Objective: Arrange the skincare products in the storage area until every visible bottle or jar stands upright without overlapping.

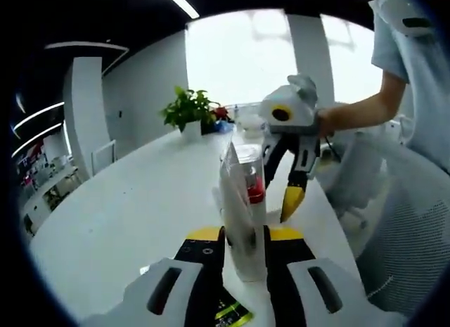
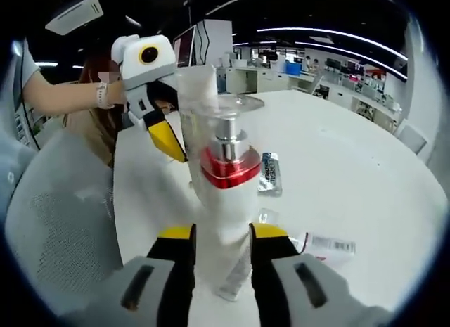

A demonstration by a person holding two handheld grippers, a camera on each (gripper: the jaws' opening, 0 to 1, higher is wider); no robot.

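Observation:
A pump bottle point(image 2: 223, 200) with a white body, a red collar point(image 2: 230, 169) and a silver pump under a clear cap is held over the white table point(image 2: 351, 172). My right gripper point(image 2: 223, 232) is shut on its white body. My left gripper point(image 1: 244, 232) is shut on the clear cap point(image 1: 242, 200), with the red collar point(image 1: 256, 195) showing through it. From the right of the left gripper view, the right gripper point(image 1: 279, 192) reaches in to the bottle. In the right gripper view, the left gripper's yellow fingertip point(image 2: 169, 139) rests against the cap at upper left.
A potted plant point(image 1: 187, 110) stands at the table's far end. A small silver sachet point(image 2: 268, 174) and a labelled packet point(image 2: 330, 244) lie on the table. Mesh chairs point(image 1: 411, 235) point(image 2: 56, 221) stand beside the table, and a person's arm point(image 1: 358, 109) is there.

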